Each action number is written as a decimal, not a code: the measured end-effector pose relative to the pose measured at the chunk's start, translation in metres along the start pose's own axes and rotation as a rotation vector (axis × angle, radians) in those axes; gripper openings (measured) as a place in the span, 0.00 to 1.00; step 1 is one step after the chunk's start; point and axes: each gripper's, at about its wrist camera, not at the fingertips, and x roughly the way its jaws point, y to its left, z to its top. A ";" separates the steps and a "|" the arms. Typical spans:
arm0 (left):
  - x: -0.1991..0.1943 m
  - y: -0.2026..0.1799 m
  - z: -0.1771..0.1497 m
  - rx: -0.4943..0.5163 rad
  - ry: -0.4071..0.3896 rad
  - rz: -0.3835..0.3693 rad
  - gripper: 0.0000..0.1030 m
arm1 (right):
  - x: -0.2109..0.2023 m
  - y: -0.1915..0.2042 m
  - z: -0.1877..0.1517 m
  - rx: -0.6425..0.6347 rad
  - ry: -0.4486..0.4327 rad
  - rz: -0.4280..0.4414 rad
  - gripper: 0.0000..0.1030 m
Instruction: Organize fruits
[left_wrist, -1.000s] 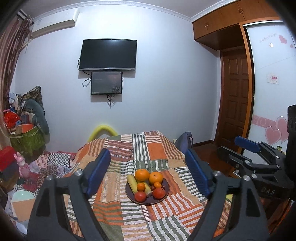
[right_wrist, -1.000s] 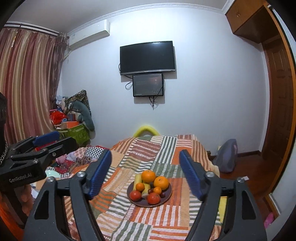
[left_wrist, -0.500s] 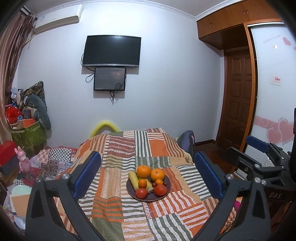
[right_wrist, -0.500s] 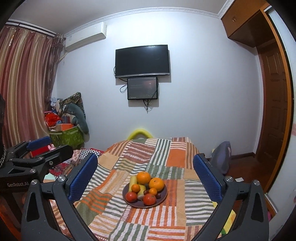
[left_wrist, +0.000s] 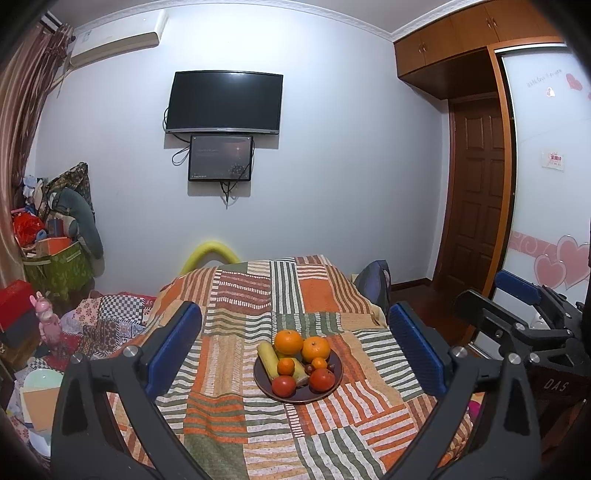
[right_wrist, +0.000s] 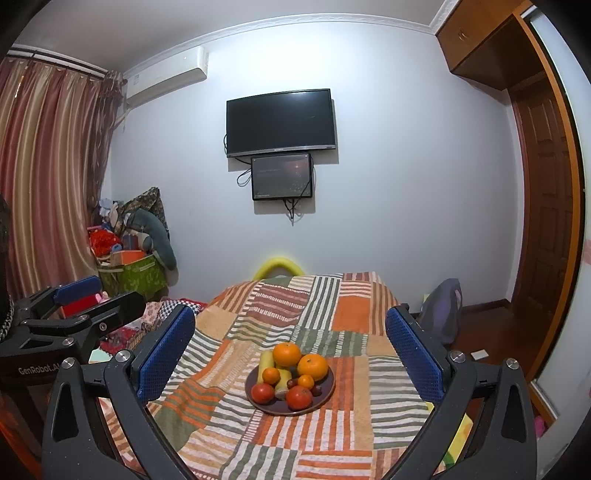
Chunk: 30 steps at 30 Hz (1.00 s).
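A dark round plate (left_wrist: 330, 391) (right_wrist: 325, 397) of fruit sits on a table under a striped patchwork cloth (left_wrist: 236, 369) (right_wrist: 229, 362). It holds two large oranges (left_wrist: 288, 342) (right_wrist: 287, 353), small mandarins (left_wrist: 286, 366), two red tomatoes (left_wrist: 283, 386) (right_wrist: 299, 397), a banana (left_wrist: 267, 360) and small dark fruits. My left gripper (left_wrist: 295, 345) is open and empty, held back above the near side of the table, with the plate between its blue pads. My right gripper (right_wrist: 290, 345) is likewise open and empty. Each gripper shows at the edge of the other's view.
A wall TV (left_wrist: 224, 102) and a smaller screen hang behind the table. A yellow chair back (left_wrist: 208, 251) stands at the far end. Clutter and a green box (left_wrist: 59, 262) lie at the left, a bag (left_wrist: 375, 280) and wooden door (left_wrist: 476, 199) at the right.
Both grippers have opened wider over the last second. Both views have shifted slightly, with the plate staying centred between the fingers.
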 end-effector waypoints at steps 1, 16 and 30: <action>0.000 0.000 0.000 -0.001 0.000 0.000 1.00 | -0.001 0.000 0.001 0.001 -0.001 0.000 1.00; -0.003 -0.003 0.000 0.000 0.001 -0.013 1.00 | -0.003 0.000 0.003 0.005 -0.010 0.001 1.00; -0.009 -0.006 0.001 0.011 -0.004 -0.024 1.00 | -0.004 0.000 0.007 0.010 -0.017 0.005 1.00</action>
